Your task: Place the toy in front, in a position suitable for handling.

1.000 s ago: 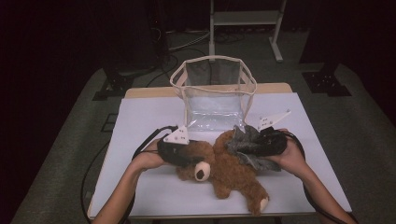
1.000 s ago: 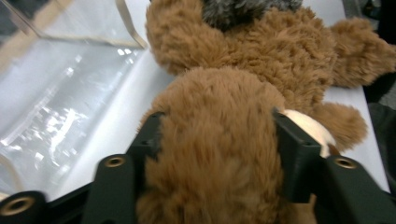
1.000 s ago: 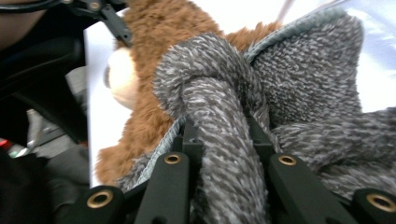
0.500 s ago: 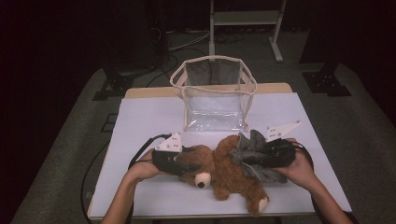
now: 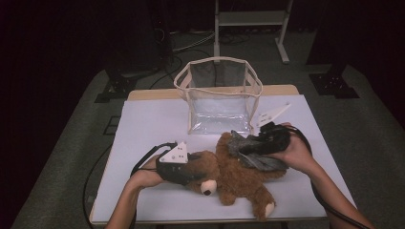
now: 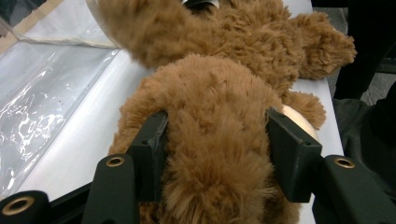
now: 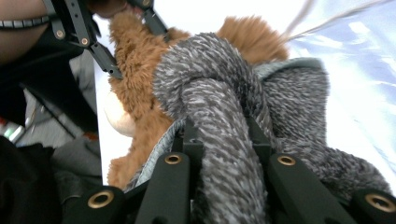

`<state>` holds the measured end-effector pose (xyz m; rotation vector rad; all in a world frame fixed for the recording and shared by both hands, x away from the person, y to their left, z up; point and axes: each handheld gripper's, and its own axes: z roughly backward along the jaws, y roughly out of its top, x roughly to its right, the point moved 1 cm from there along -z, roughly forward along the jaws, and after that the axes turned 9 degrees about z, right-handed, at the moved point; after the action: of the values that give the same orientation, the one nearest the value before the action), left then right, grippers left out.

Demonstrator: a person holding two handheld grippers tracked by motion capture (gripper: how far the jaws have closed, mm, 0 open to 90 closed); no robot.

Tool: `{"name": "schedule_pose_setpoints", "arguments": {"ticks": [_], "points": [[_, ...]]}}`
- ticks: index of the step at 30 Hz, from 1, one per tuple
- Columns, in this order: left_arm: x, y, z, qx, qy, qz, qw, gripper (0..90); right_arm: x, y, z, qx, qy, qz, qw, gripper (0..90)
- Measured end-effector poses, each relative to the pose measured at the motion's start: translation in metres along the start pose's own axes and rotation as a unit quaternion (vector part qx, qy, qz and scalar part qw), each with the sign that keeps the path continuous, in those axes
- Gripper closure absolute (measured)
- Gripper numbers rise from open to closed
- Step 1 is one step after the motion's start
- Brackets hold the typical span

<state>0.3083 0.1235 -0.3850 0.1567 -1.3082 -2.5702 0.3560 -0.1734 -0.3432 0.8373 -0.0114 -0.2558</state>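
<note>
A brown teddy bear [image 5: 239, 183] lies on the white table [image 5: 153, 124], head toward the front left. My left gripper [image 5: 198, 168] is at its head end. In the left gripper view the left gripper [image 6: 217, 135] has just been closing and its pads press into the bear's brown plush [image 6: 219, 93]. A grey knitted garment [image 5: 260, 161] lies over the bear's body. My right gripper [image 5: 248, 147] comes in from the right. In the right gripper view it [image 7: 222, 126] is shut on a rolled fold of the grey knit [image 7: 289, 102], with the bear [image 7: 135, 60] behind.
A clear plastic bag [image 5: 219, 102] with beige trim stands open just behind the bear, and its wall [image 6: 42, 93] lies left of the left gripper. Cables trail from both grippers over the table's sides. The bear's foot [image 5: 267, 210] nears the front edge.
The right gripper has risen a little toward the bag, and the grey garment came with it. The left gripper and the bear's head have shifted slightly toward the front edge.
</note>
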Motion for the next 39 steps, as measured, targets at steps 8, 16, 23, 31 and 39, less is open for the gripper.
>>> {"name": "schedule_pose_setpoints", "arguments": {"ticks": [8,16,23,31,39], "points": [[0.001,-0.002,0.001,0.001,-0.003,-0.006,1.0,42.4,-0.002,-0.002,-0.018,-0.022,0.017,-0.003,0.9996,75.5],[0.001,-0.002,0.001,0.005,-0.007,-0.003,1.0,40.9,-0.007,-0.058,0.029,0.013,-0.015,-0.051,0.9985,75.5],[0.0,-0.003,0.001,0.008,-0.009,-0.003,0.9999,40.4,-0.011,-0.104,0.058,0.038,-0.028,-0.101,0.9938,75.4],[-0.001,-0.003,0.001,0.008,-0.008,-0.004,0.9999,39.9,-0.01,-0.065,0.073,0.063,-0.027,-0.064,0.9956,75.4],[0.0,-0.002,0.001,0.008,-0.007,-0.006,0.9999,39.8,-0.009,0.016,0.042,0.05,0.016,0.006,0.9986,75.3]]}}
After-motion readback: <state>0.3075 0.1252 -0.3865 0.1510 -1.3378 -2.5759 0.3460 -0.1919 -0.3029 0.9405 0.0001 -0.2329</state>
